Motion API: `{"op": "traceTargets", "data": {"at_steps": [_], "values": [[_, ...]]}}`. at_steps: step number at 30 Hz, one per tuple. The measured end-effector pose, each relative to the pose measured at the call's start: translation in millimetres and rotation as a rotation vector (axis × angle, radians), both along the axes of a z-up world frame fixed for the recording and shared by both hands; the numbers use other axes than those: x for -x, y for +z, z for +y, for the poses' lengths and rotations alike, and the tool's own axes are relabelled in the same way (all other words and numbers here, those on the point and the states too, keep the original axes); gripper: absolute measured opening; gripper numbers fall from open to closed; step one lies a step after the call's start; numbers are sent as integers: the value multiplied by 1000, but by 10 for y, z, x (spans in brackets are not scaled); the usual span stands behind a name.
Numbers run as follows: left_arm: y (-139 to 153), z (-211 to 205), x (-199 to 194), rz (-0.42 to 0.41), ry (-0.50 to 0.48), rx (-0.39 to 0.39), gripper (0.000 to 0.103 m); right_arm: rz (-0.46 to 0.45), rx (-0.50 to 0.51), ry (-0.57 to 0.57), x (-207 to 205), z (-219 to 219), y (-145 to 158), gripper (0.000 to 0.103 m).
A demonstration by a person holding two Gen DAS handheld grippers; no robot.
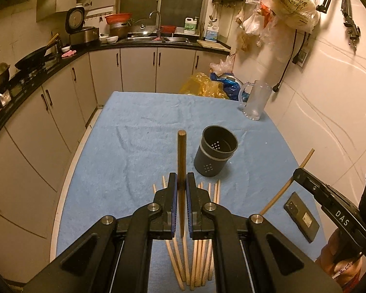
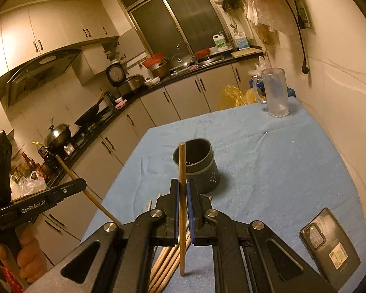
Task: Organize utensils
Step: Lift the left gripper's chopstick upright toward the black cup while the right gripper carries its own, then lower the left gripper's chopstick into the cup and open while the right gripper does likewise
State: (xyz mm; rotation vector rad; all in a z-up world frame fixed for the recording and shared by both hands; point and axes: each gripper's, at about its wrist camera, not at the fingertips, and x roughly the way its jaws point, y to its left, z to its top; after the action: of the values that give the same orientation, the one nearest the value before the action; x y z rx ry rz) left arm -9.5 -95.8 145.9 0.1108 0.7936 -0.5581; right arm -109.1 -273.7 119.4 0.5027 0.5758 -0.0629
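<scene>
Each gripper holds one wooden chopstick above the blue cloth. My left gripper (image 1: 181, 179) is shut on a dark chopstick (image 1: 182, 156) that points up and away from me. My right gripper (image 2: 182, 186) is shut on a lighter chopstick (image 2: 182, 171), also near upright. A dark grey perforated utensil holder (image 1: 216, 150) (image 2: 197, 163) stands open-topped just beyond both grippers, a little to the right. Several more chopsticks (image 1: 197, 256) (image 2: 168, 261) lie flat on the cloth beneath the grippers. The right gripper with its chopstick (image 1: 286, 186) shows at the right edge of the left wrist view.
A black phone (image 1: 302, 216) (image 2: 329, 246) lies on the cloth at the near right. A clear glass mug (image 1: 255, 100) (image 2: 275, 92) stands at the table's far right corner by the wall. Kitchen cabinets and a counter run along the left and far side.
</scene>
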Motion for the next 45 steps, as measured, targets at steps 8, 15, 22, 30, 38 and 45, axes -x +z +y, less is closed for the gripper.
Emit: {"op": "traceTargets", "data": {"at_steps": [8,15,22,30,38,45], "values": [[228,-74,-4,-28,-9,13,6,-53,20,-6,-8,-71,255,7],[380,-210,-151,-24,-16,26,6,-90,-1,-39,-100,-274,482,7],[601,-358,-385,-20,-20,60,6,-113,-57,-82,-267,-539,657,7],[844,-509,-700,-11,-17,122,6,-143,-76,-133,-524,-753,864,7],[913,-738,-997,4,-19,172,6,-149,-65,-178,-804,-920,930,6],[633,-964,-1232,44,-22,167,6,-107,-67,-193,-1079,-992,710,7]]}}
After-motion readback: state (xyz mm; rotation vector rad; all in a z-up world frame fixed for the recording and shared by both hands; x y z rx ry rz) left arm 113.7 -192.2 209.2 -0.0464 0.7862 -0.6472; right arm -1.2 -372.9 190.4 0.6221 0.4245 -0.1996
